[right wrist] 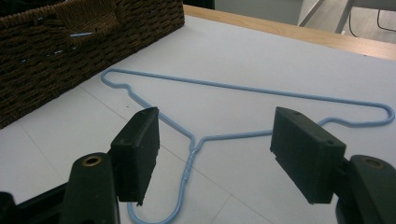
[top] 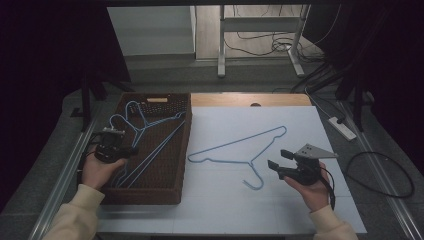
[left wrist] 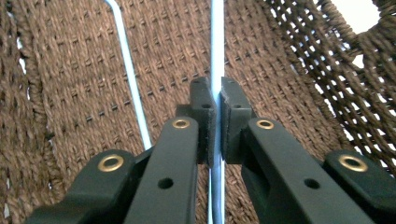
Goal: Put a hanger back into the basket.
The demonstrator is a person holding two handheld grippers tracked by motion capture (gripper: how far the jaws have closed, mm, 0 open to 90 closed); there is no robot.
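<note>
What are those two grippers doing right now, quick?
Left gripper: jaws shut on a blue wire hanger inside the woven basket.
Right gripper: jaws open, holding nothing, above the hanger on the table.

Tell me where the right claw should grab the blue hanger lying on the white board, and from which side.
Grip the twisted neck of the blue hanger, just above the hook, probably coming straight down. It lies flat on the white board, and the right claw, open, already straddles that neck.
</note>
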